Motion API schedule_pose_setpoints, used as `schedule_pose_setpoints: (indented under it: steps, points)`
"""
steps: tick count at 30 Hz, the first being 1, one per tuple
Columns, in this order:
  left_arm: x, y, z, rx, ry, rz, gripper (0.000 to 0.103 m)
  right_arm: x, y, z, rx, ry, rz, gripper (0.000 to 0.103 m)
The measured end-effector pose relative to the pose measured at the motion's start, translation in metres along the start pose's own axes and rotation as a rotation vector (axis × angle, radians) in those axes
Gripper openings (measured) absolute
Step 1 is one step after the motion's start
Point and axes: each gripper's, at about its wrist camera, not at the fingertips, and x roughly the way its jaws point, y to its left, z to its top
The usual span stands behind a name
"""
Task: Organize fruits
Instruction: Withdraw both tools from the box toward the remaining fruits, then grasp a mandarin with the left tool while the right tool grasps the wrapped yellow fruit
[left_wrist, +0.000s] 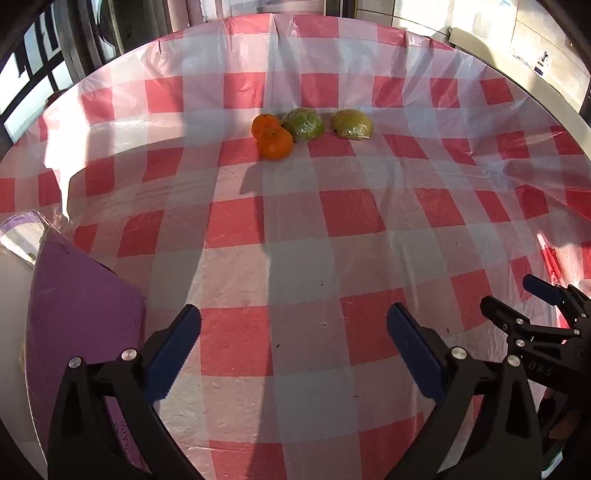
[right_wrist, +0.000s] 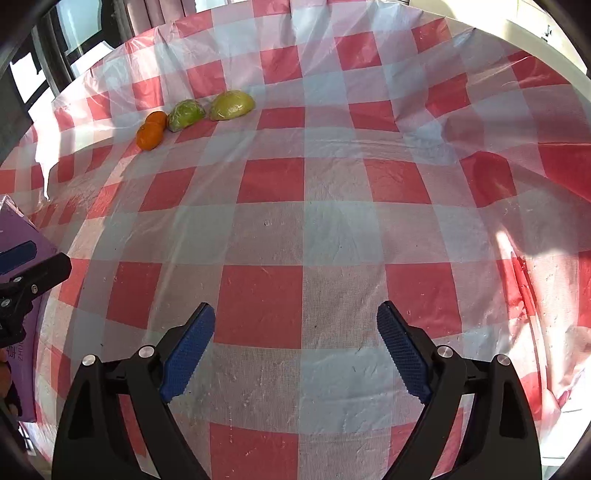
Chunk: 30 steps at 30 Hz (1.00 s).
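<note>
Both grippers — left (left_wrist: 293, 319) and right (right_wrist: 295, 315) — hang spread and empty over the checked tablecloth (right_wrist: 332, 229), well apart from two oranges (left_wrist: 274, 143) touching a wrapped green fruit (left_wrist: 303, 124).

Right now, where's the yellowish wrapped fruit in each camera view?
Left wrist view: yellowish wrapped fruit sits upper centre, rightmost of the fruit row, apart from the green wrapped fruit.
Right wrist view: it sits upper left, again rightmost, close beside the green one.
Shared landmark: the two oranges at the row's left end.
</note>
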Motion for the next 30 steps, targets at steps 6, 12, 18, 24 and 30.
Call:
schedule_pose_setpoints:
  steps: [6, 12, 18, 24, 30]
  points:
    - [0.03, 0.01, 0.008, -0.048, 0.035, 0.076, 0.101, 0.039, 0.008, 0.054, -0.106, -0.053, 0.054, 0.086]
    - [0.044, 0.009, 0.023, -0.101, 0.04, 0.12, 0.101, 0.08, 0.037, 0.12, -0.209, -0.099, 0.12, 0.086]
    - [0.057, 0.004, 0.035, -0.137, 0.043, 0.133, 0.101, 0.12, 0.068, 0.171, -0.298, -0.103, 0.148, 0.087]
    - [0.078, 0.007, 0.062, -0.146, 0.022, 0.155, 0.101, 0.141, 0.086, 0.208, -0.339, -0.103, 0.18, 0.087]
    - [0.102, 0.017, 0.096, -0.2, -0.019, 0.152, 0.101, 0.142, 0.081, 0.217, -0.32, -0.14, 0.199, 0.063]
